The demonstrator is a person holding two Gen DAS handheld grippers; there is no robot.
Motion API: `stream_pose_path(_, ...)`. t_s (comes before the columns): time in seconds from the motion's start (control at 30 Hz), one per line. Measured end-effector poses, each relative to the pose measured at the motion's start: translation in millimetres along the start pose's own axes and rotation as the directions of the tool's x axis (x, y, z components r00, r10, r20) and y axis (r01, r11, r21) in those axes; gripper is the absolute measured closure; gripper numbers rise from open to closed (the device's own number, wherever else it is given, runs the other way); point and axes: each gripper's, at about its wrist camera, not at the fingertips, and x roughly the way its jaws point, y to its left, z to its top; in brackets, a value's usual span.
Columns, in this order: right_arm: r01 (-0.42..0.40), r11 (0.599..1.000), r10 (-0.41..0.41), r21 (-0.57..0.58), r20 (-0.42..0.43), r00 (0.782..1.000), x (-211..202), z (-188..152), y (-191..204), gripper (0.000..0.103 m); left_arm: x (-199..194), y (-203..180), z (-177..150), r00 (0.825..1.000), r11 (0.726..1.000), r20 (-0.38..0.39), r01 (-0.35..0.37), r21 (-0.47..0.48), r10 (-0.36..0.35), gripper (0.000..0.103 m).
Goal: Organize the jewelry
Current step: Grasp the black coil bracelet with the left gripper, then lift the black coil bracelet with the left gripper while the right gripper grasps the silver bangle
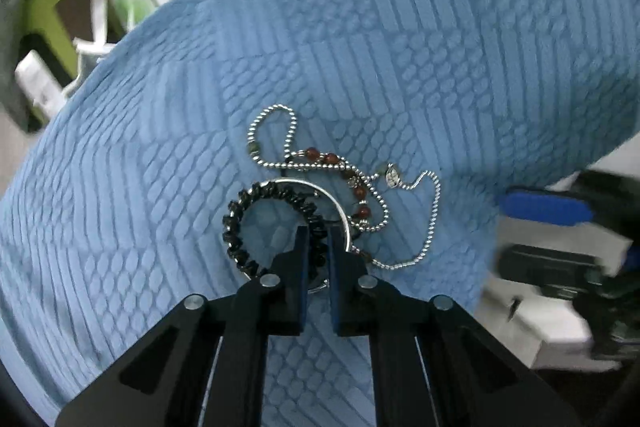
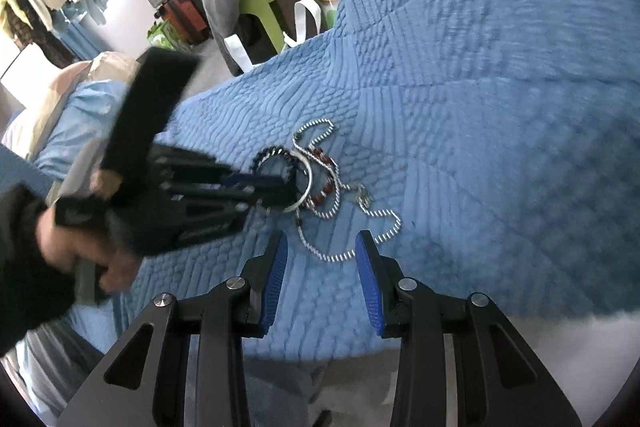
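With my left claw (image 1: 318, 233) pinched shut on the black beaded bracelet (image 1: 240, 223), I judge I'm at the step of separating it from the tangle on the blue quilted bed cover (image 1: 400, 47). The silver bangle (image 1: 340, 203) and ball chain necklace (image 1: 384, 211) lie overlapping it. My right claw (image 2: 322, 247) hovers open, empty, near the chain; next calls for a slow lift.
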Motion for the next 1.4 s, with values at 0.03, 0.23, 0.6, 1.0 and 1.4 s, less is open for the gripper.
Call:
stream_pose_path(0.03,-0.008,1.000,0.008,-0.003,0.002,1.000,4,3,0,0.070,-5,3,-4,1.000,1.000,0.016,0.009,-0.027,-0.008,0.095)
stream_pose_path(0.23,-0.049,0.996,0.050,-0.070,0.011,0.999,28,18,14,0.079,-35,19,-27,0.994,0.985,0.102,0.061,-0.162,-0.044,0.095)
stream_pose_path(0.6,0.001,0.984,-0.004,-0.181,-0.017,1.000,81,34,31,0.084,-67,42,-47,0.986,0.961,0.162,0.091,-0.262,-0.049,0.095)
stream_pose_path(1.0,0.080,0.969,-0.084,-0.234,-0.005,0.996,91,30,44,0.099,-96,55,-67,0.980,0.938,0.196,0.100,-0.331,-0.036,0.095)
stream_pose_path(1.4,0.061,0.974,-0.045,-0.219,0.079,0.996,28,17,73,0.100,-135,38,-95,0.967,0.930,0.252,0.111,-0.351,-0.020,0.095)
